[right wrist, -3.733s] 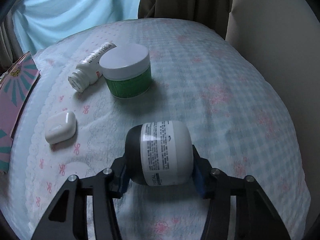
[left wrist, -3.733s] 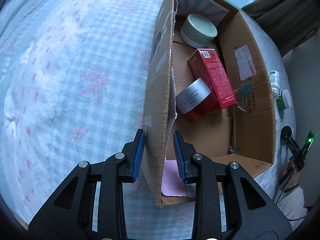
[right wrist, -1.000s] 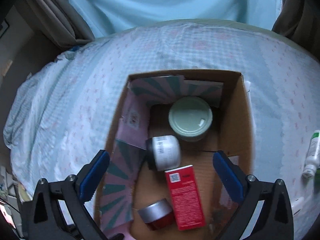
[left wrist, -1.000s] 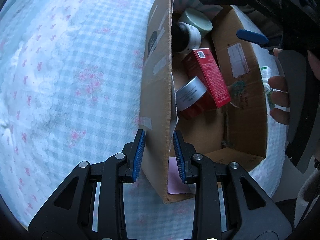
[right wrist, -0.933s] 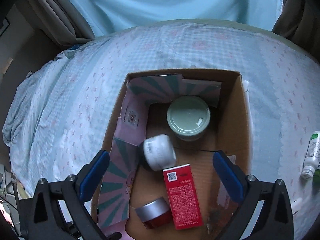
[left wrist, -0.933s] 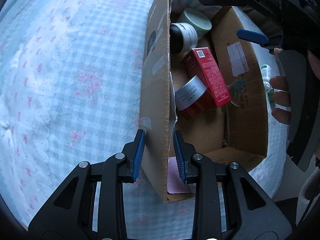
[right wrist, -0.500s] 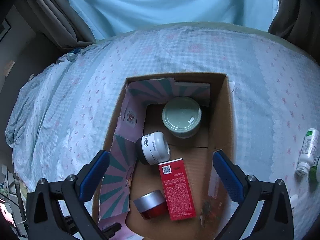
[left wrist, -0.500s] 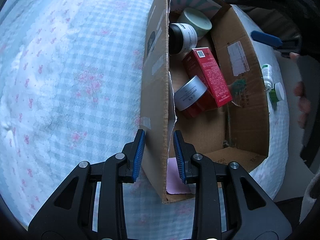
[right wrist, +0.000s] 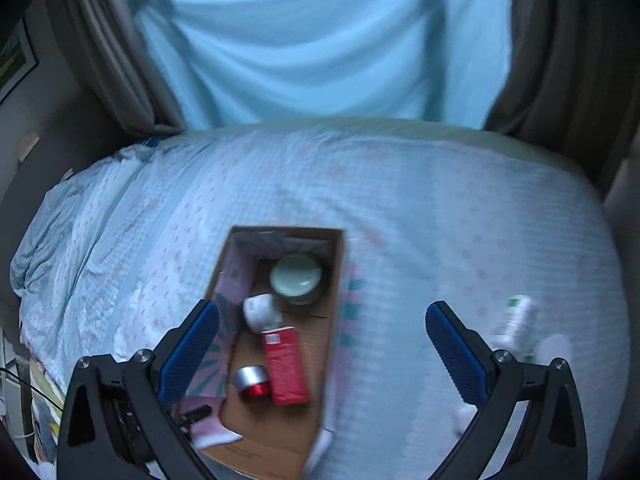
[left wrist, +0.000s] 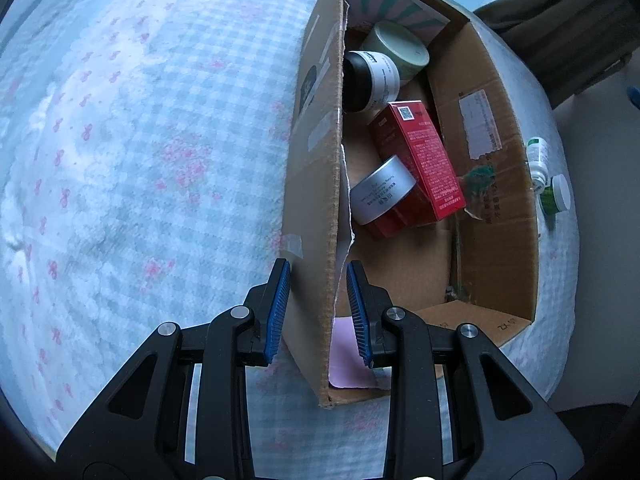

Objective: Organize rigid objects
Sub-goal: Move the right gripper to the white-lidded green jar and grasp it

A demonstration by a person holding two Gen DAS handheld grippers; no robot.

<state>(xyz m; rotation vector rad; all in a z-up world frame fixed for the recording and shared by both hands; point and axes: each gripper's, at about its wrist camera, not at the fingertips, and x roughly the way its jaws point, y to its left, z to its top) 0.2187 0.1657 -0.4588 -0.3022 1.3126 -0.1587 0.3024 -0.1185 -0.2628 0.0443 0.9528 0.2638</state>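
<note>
A cardboard box [left wrist: 496, 216] [right wrist: 332, 304] lies open on the bed. My left gripper [left wrist: 316, 296] is shut on the box's near side wall [left wrist: 316, 200], one pad outside and one inside. Inside lie a black-and-white jar [left wrist: 370, 80] [right wrist: 260, 312], a pale green tin [left wrist: 398, 50] [right wrist: 296, 276], a red carton [left wrist: 420, 152] [right wrist: 286, 364] and a silver-lidded red jar [left wrist: 380, 192] [right wrist: 250, 380]. My right gripper [right wrist: 320, 348] hangs high above the bed, open and empty. A white bottle [left wrist: 538, 158] [right wrist: 514, 320] and a green jar [left wrist: 556, 196] lie right of the box.
The bed carries a blue checked cover [left wrist: 140, 140] with pink bows. Pink striped paper [left wrist: 384, 4] lines the box's far end. Blue and grey curtains [right wrist: 320, 40] hang beyond the bed. A pink sheet [left wrist: 352, 364] sits at the box's near corner.
My right gripper has risen and pulled back to the right, so the box looks smaller and further left. The hand and gripper have left the left wrist view. The black-and-white jar has settled.
</note>
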